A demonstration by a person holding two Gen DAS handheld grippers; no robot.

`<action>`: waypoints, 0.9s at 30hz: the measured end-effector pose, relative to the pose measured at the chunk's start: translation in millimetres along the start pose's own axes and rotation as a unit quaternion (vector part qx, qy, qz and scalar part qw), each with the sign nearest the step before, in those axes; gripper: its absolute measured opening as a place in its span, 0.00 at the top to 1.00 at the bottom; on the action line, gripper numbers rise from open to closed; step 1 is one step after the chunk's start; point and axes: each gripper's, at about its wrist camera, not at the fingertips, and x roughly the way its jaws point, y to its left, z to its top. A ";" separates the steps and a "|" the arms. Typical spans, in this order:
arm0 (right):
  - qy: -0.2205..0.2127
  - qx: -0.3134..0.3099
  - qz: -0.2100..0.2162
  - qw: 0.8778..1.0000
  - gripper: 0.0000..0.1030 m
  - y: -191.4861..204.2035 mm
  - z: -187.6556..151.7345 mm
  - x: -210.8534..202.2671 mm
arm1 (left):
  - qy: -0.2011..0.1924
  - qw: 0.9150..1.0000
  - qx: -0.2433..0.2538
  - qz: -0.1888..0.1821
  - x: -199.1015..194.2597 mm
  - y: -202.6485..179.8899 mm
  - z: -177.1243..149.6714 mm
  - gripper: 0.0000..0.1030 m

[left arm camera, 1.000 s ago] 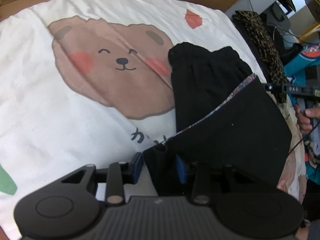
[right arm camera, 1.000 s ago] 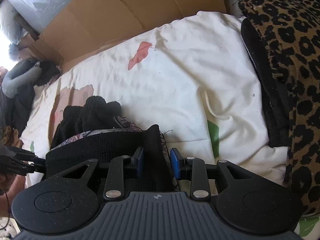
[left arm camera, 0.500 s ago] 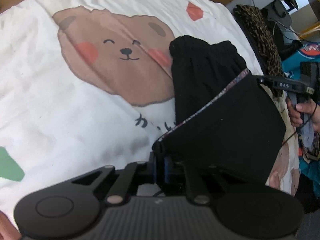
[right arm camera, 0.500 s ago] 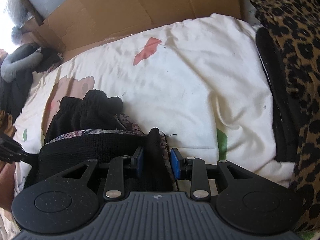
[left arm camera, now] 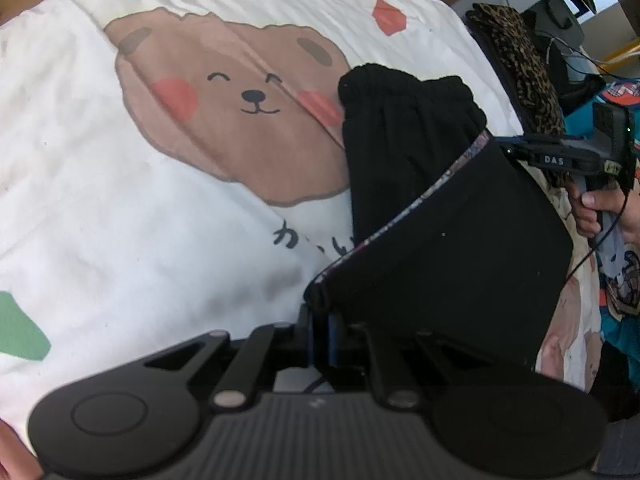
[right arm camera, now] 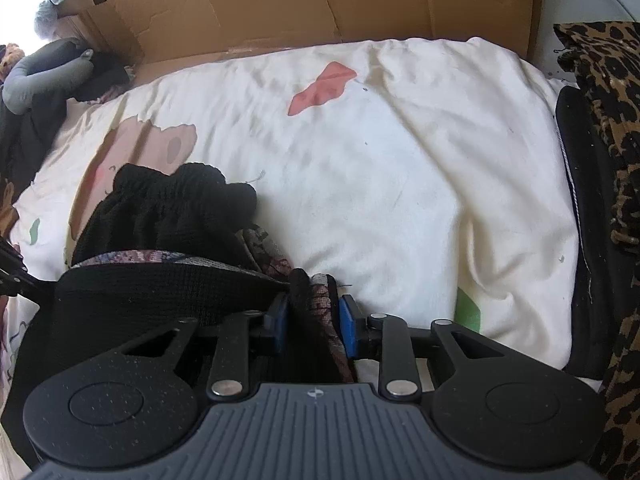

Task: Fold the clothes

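A black garment (left arm camera: 440,220) with a patterned inner edge lies partly folded on the white bear-print bed cover (left arm camera: 120,220). My left gripper (left arm camera: 320,320) is shut on its near corner. In the right wrist view the same black garment (right arm camera: 160,216) bunches up between the blue pads (right arm camera: 348,324) of my right gripper (right arm camera: 312,320), whose jaws are closing and press on the fabric. The right gripper (left arm camera: 508,148), held by a hand (left arm camera: 600,208), grips the garment's far corner in the left wrist view. The fold is stretched between both grippers.
A leopard-print fabric over a black item (right arm camera: 600,120) lies along the bed's right side. Brown cardboard (right arm camera: 320,0) stands behind the bed. A grey cushion and dark clothes (right arm camera: 40,68) sit at the far left. White bed cover (right arm camera: 400,160) stretches beyond the garment.
The left jaws closed onto the garment's corner. The right jaws narrowed onto the bunched fabric, and the right gripper shifted sideways and rolled a little.
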 end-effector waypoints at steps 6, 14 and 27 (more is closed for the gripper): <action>-0.027 0.005 -0.011 1.000 0.93 3.3 -0.3 -20.8 | -0.016 1.000 -0.009 -0.014 -14.0 3.2 -1.4 0.93; -0.076 0.043 -0.010 0.996 0.93 -5.0 1.2 -73.9 | -0.053 0.998 -0.001 -0.044 -47.3 -2.1 3.5 0.94; -0.125 0.080 -0.017 0.989 0.93 -11.0 6.1 -127.8 | -0.114 0.992 0.015 -0.051 -79.6 -18.6 35.9 0.94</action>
